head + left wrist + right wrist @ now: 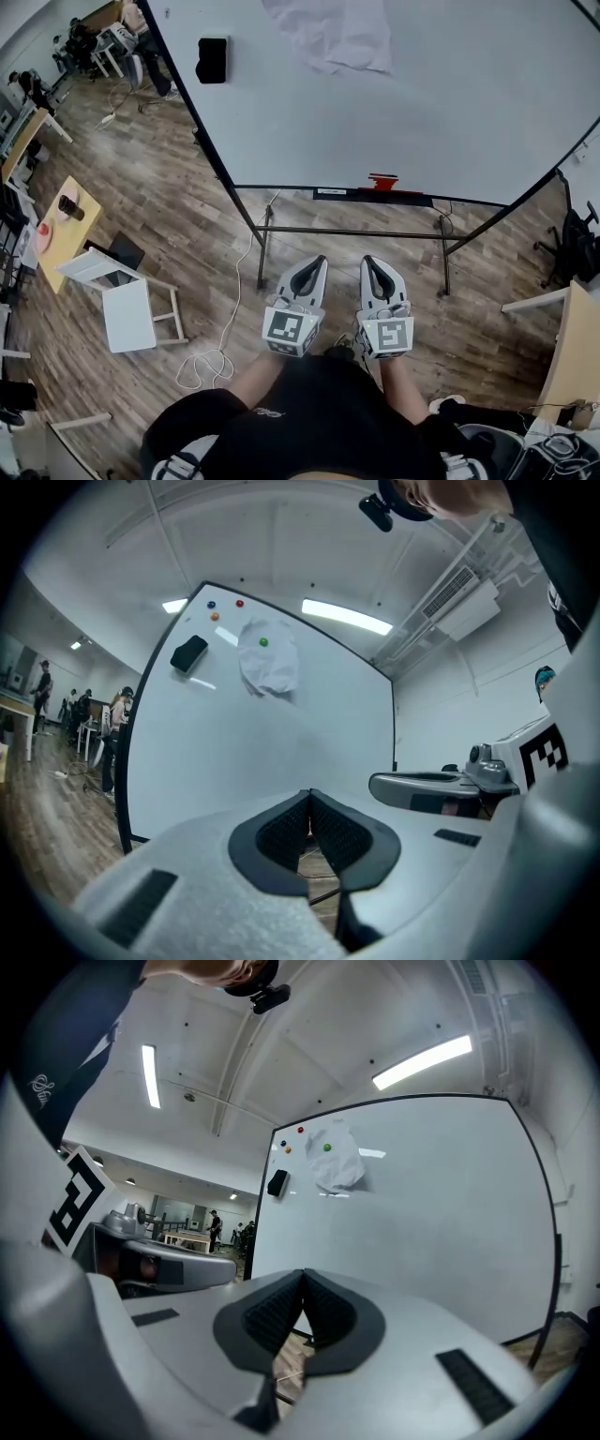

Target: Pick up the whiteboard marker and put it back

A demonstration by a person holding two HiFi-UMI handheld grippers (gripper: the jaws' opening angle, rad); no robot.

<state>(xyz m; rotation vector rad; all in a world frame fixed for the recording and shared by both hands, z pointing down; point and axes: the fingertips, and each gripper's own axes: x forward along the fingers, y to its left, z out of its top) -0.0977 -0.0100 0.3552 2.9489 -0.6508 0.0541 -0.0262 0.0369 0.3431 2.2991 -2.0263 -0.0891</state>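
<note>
A big whiteboard (394, 94) on a wheeled stand fills the far side of the head view. On its bottom ledge (412, 199) sits a small red object (382, 181), too small to tell whether it is the marker. Both grippers are held side by side close to my body, pointing level at the board and well short of it. My left gripper (317, 262) has its jaws together with nothing between them, as its own view confirms (310, 794). My right gripper (370, 262) is likewise shut and empty (303, 1274).
A black eraser (213, 59) and a white crumpled sheet (342, 33) hang on the board, with small coloured magnets (239, 603). A white stool (127, 300), a yellow table (66, 225) and a floor cable (220, 347) are at the left. A desk edge (572, 356) stands at the right.
</note>
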